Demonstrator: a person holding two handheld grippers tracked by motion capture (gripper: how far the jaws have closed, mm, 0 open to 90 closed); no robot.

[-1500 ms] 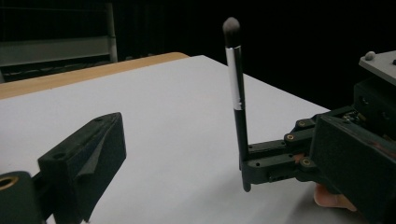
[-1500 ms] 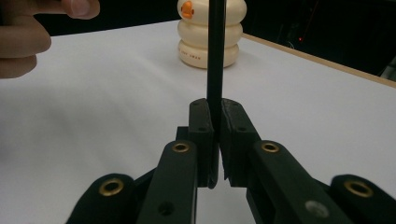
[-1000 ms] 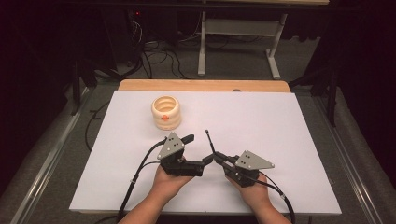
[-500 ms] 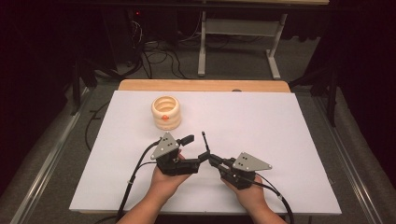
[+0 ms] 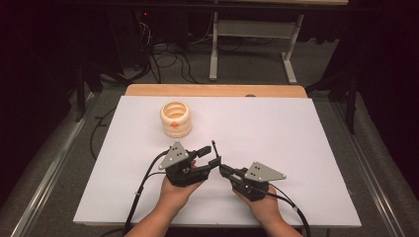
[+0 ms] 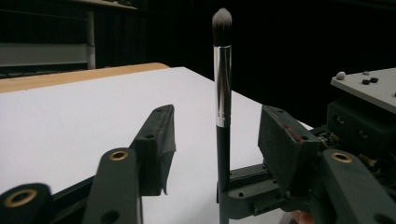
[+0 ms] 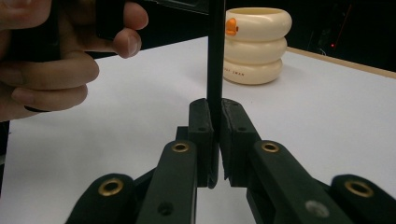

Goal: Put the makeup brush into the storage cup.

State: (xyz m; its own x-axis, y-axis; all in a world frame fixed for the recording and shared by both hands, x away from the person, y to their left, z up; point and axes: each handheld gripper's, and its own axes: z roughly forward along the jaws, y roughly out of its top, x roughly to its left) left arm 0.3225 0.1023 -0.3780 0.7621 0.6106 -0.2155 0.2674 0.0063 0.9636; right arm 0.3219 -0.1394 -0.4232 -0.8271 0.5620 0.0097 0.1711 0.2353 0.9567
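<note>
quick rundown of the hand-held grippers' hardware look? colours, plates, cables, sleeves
Both the left hand-held gripper and the right hand-held gripper are black-bodied, each topped by a grey three-cornered plate. A black cable trails from each towards the person. Jaw links carry brass-coloured bushings; pads are dark, flat blocks. Forearms are bare, no sleeves in view.

L tongs closing; R tongs clamped.

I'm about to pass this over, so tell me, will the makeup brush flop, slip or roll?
The makeup brush stands straight from the right hand-held gripper, so it's probably stiff. Its slim, shiny handle could slip or pivot between pads. Being round, it would likely roll if laid on the table.
</note>
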